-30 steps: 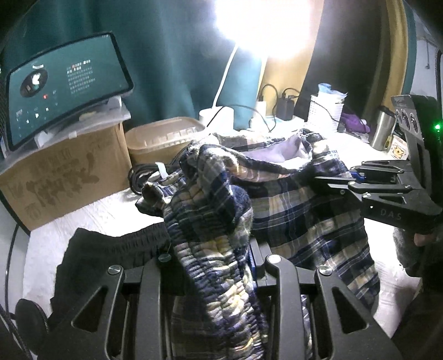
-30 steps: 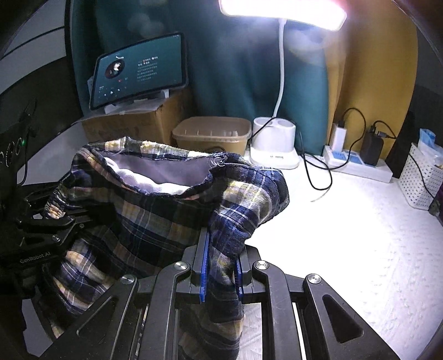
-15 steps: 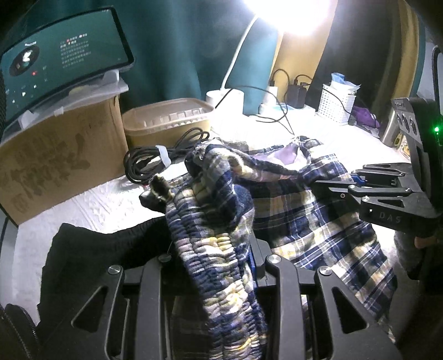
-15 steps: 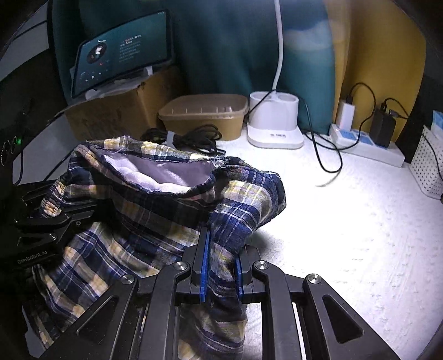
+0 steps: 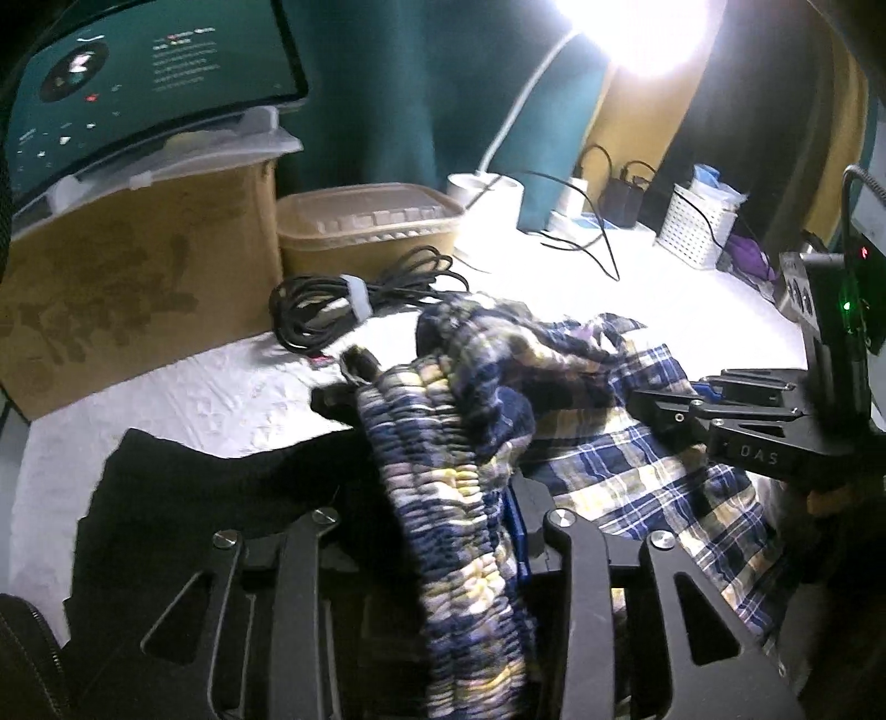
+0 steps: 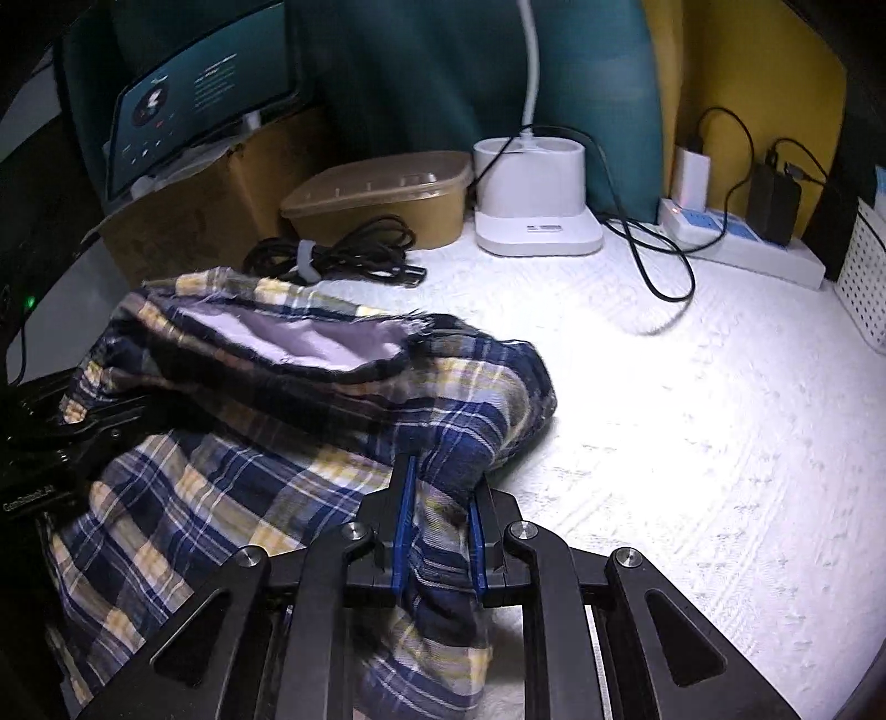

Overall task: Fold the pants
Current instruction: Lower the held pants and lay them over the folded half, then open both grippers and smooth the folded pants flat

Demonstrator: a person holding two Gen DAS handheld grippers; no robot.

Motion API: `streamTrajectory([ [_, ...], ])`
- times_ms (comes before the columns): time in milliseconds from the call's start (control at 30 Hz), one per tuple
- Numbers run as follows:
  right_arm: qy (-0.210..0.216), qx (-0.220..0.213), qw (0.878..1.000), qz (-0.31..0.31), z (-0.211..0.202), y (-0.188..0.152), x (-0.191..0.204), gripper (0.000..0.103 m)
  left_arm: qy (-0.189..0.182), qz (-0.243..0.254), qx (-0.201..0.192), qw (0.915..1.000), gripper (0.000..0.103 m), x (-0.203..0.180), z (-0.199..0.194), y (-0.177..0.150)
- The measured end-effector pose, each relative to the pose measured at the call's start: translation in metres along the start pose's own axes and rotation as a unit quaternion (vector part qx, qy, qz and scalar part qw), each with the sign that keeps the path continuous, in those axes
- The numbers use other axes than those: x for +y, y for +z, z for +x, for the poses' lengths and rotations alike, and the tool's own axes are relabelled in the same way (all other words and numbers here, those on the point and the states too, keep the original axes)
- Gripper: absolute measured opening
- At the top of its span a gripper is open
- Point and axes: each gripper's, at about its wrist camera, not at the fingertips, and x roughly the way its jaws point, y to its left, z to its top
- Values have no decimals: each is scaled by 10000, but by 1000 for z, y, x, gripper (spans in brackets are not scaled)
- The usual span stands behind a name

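While a lamp glares from the back of the desk, we see a white, textured cover over the surface, with teal and yellow walls behind. Against those walls, beyond the pants, stand a cardboard box carrying a lit tablet, a tan lidded container, the lamp's white base and a power strip with chargers plugged in. A coiled black cable lies just beyond the pants, and a dark garment lies beside them, under the left tongs.

The plaid pants are bunched on the desk between the two tongs, their long axis running roughly from one to the other. The opened edge, showing pale lining, faces the back wall.

We find the right tongs narrow, pinching a fold of plaid between blue pads. The left tongs have just been opening; the gathered waistband sits between them, and we cannot tell whether the pads press it. A white perforated basket stands to the right of the pants, near the wall.
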Motion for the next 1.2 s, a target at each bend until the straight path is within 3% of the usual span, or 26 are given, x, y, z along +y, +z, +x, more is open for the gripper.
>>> streamTrajectory([
  [133, -118, -104, 9998, 90, -8, 0, -6, 19, 127, -92, -66, 9999, 40, 2, -10, 1],
  [200, -222, -138, 9995, 150, -12, 0, -10, 26, 248, -108, -92, 9996, 40, 2, -16, 1],
  [267, -359, -155, 9990, 193, -16, -1, -14, 41, 393, -200, -97, 9990, 40, 2, -23, 3],
  [433, -399, -210, 9985, 296, -21, -2, -20, 43, 381, -192, -439, 9981, 42, -5, -48, 12],
  [600, -376, -211, 9986, 319, -21, -4, -23, 44, 551, -180, -327, 9978, 43, 1, -30, 16],
  [667, -377, -218, 9985, 332, -19, -3, -26, 52, 710, -220, -189, 9971, 43, 10, -18, 16],
  [867, -347, -205, 9984, 395, -11, -1, -32, 60, 895, -241, 166, 9956, 49, 29, 6, 5],
  [967, -352, -187, 9983, 435, -8, -1, -34, 63, 981, -248, 178, 9947, 63, 37, 11, 0],
  [1200, -482, -218, 9976, 449, -16, -6, -34, 65, 975, -297, 58, 9948, 64, 38, 1, -1],
])
